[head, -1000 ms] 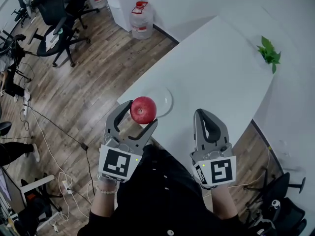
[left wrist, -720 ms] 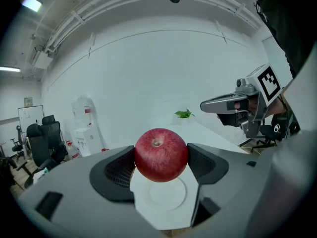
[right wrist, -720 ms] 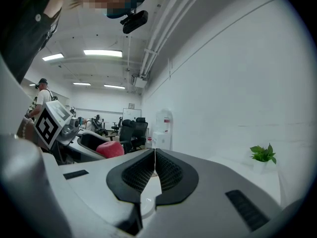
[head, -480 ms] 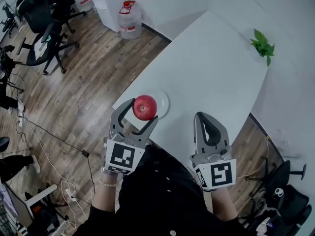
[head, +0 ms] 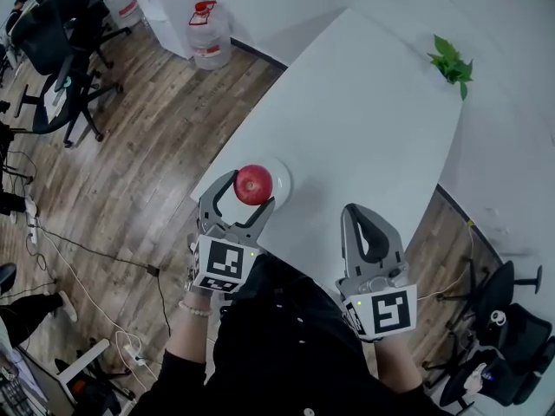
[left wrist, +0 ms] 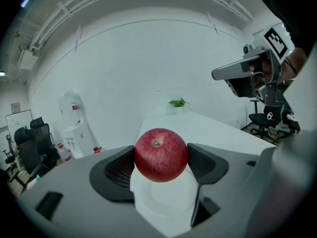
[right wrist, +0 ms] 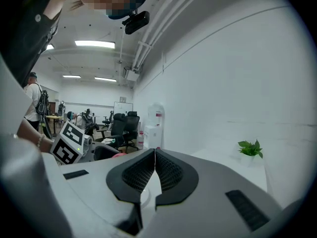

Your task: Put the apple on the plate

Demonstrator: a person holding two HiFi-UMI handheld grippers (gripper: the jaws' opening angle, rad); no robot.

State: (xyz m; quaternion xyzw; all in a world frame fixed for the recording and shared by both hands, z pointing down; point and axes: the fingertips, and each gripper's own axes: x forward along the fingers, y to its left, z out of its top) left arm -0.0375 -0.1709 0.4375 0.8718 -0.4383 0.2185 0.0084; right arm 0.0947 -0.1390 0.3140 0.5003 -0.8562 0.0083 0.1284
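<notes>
- Dark grey pads of the left gripper [head: 250,192] press on either side of the red apple [left wrist: 161,155]. We see it clamped between them, stem end facing the gripper's camera.
- Right under the apple, in the left gripper view, we see the white plate [left wrist: 166,202]. We cannot tell whether the fruit touches it or hangs just above.
- From the head view, the apple covers the plate's left part, and the plate lies at the near corner of the white table [head: 364,120].
- The right gripper [right wrist: 155,155] holds nothing. Its two ribbed pads meet, with only a hairline between them. It hovers over the table's near edge, well apart from the plate.
- Farther out, we see a small green plant [head: 449,63] at the table's far end.
- Beyond the table, on the wooden floor [head: 147,146], stand a water jug [head: 206,29] and black office chairs [head: 52,50].
</notes>
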